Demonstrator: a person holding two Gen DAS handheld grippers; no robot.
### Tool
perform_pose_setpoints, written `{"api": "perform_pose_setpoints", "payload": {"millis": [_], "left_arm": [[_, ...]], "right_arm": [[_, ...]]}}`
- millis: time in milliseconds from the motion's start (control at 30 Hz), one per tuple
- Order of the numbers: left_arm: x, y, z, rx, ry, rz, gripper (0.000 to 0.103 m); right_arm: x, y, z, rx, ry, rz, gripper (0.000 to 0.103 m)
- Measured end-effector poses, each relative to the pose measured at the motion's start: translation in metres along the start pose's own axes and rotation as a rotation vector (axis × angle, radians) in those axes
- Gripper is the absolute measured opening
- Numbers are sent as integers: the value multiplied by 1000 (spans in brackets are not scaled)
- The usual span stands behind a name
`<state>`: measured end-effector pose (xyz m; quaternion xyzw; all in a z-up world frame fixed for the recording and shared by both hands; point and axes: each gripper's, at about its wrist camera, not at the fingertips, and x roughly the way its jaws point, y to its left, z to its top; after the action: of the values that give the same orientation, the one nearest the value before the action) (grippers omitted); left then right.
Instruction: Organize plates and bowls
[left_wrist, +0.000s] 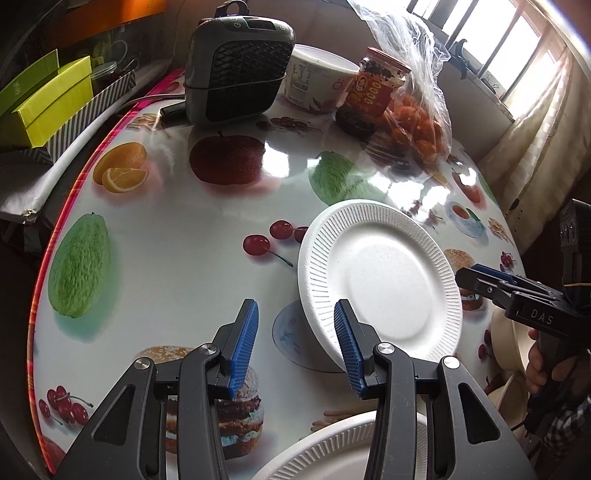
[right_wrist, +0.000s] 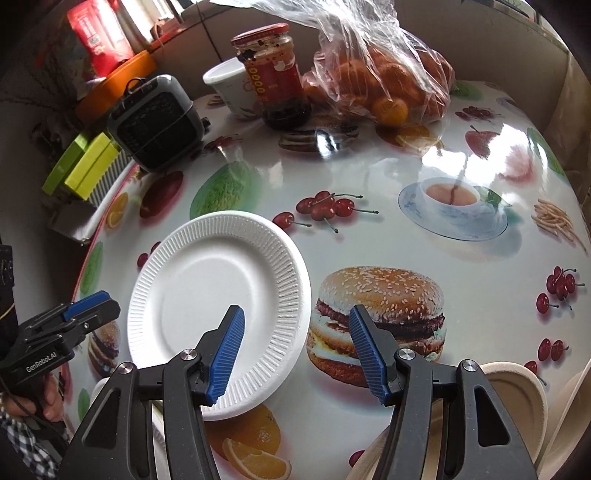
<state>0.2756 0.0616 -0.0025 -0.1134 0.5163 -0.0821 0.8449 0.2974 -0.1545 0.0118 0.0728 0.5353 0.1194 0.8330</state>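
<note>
**Both claws hanging empty over the paper plate**

The left claw (left_wrist: 295, 350) is standing with its jaws apart and nothing between them, and the right claw (right_wrist: 295, 354) is likewise gaping and gripping nothing. Just ahead of both, between them, a white ribbed paper plate (right_wrist: 218, 299) is lying on the fruit-print tablecloth (right_wrist: 406, 177); its rim is showing behind the right finger of the left claw and the left finger of the right one, though I cannot tell whether either is touching it. Under the left claw a second paper plate (left_wrist: 332, 450) is peeking in, and below the right claw the beige bowls (right_wrist: 517, 398) are waiting. The gathering step seems to be only starting. Next, one claw probably needs to straddle the plate's rim and pinch the thin edge without creasing it.
</note>
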Motion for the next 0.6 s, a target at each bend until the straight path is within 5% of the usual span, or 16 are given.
{"api": "perform_pose_setpoints", "payload": {"millis": [300,600], "left_arm": [[10,0,-1,-32,36,-39,31],[12,1,-2,-52,45,-53,18]], "right_arm": [[6,0,-1,21,26,24,52],[10,0,-4,29,40,51,34]]}}
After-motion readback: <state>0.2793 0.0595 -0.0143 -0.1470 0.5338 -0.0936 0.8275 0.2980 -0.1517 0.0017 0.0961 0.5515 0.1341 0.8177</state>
